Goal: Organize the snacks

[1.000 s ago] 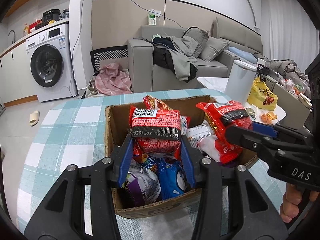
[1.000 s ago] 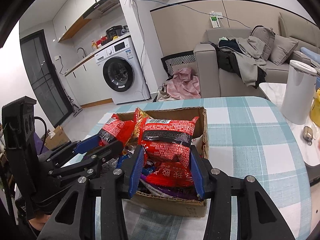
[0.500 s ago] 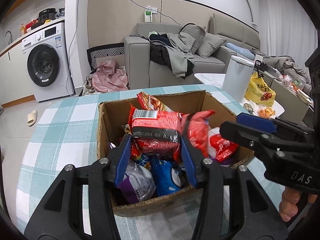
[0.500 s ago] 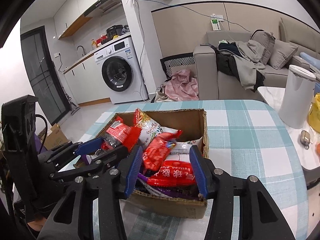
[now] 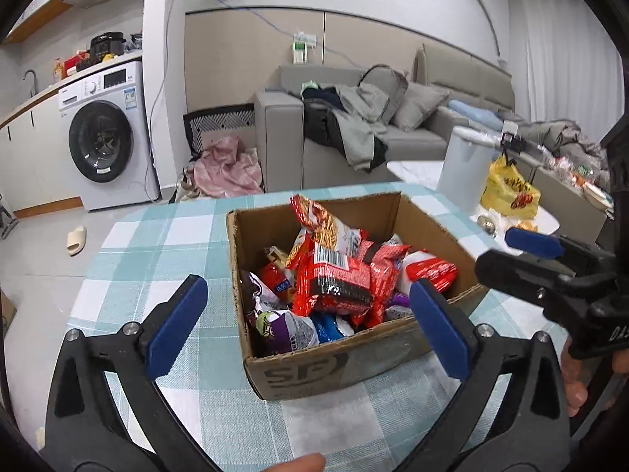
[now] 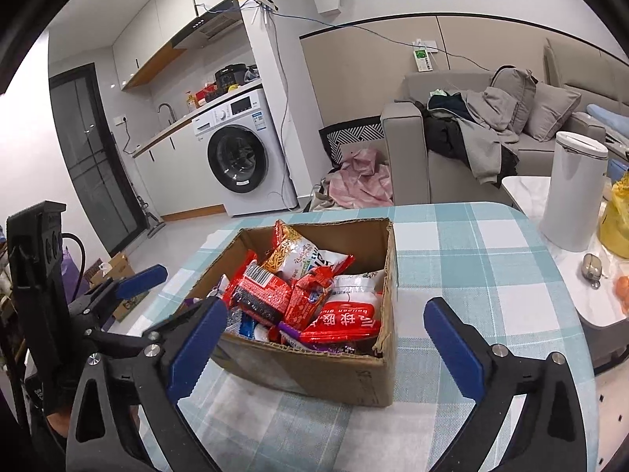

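Note:
A brown cardboard box point(image 5: 334, 365) point(image 6: 314, 373) full of snack packets sits on the checked tablecloth. On top of the pile lies a red noodle packet point(image 5: 338, 279) point(image 6: 259, 291), with a second red packet point(image 6: 310, 299) leaning beside it. My left gripper point(image 5: 306, 291) hovers just short of the box's near wall, its jaws opening wide and gripping nothing. In the right wrist view my right gripper point(image 6: 324, 308) likewise spreads its blue pads either side of the box front, jaws opening and empty. The right gripper's fingers point(image 5: 534, 242) show at the box's right corner.
The teal checked tablecloth point(image 5: 157, 244) stretches left of the box. A white bin point(image 6: 574, 192) and a yellow bag point(image 5: 507, 192) stand on a side table to the right. Behind are a grey sofa point(image 5: 412, 133) and a washing machine point(image 6: 240, 157).
Both grippers went from shut on red packets to wide open. The packets dropped onto the pile in the box. Both grippers drew back a little from the box.

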Demonstrator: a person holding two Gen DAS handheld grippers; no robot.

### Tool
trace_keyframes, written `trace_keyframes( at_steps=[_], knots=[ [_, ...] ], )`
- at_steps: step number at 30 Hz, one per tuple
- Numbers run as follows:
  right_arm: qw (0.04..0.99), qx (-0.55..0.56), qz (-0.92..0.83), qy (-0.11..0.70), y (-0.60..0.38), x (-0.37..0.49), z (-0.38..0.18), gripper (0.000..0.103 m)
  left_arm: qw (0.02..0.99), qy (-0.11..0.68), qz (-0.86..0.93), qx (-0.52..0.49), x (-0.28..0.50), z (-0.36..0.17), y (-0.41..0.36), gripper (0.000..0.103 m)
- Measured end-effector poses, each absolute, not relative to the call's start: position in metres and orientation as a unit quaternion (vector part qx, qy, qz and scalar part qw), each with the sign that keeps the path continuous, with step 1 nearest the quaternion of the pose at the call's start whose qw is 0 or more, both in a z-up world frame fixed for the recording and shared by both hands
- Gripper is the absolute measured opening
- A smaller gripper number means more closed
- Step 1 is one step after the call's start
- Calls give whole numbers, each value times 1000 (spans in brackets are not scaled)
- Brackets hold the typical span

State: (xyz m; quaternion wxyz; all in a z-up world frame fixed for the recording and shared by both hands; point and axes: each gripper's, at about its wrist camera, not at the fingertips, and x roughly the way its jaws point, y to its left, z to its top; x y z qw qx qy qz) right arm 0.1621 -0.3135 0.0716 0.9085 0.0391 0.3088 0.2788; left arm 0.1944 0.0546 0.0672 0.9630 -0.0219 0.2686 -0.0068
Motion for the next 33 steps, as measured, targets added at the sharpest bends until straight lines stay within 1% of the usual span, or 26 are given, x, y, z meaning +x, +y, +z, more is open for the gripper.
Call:
trace_keyframes(
  at_steps=[11,23,33],
  knots=[
    [917,25,296,266,-323,124,74,103,972,236,3,-18,137,79,54,103],
    [929,22,281,240,-335,100,49,103,974,220,22,-48,96,46,69,103],
    [934,3,282,217,-335,89,34,103,976,207,47,-49,91,27,75,103]
  ],
)
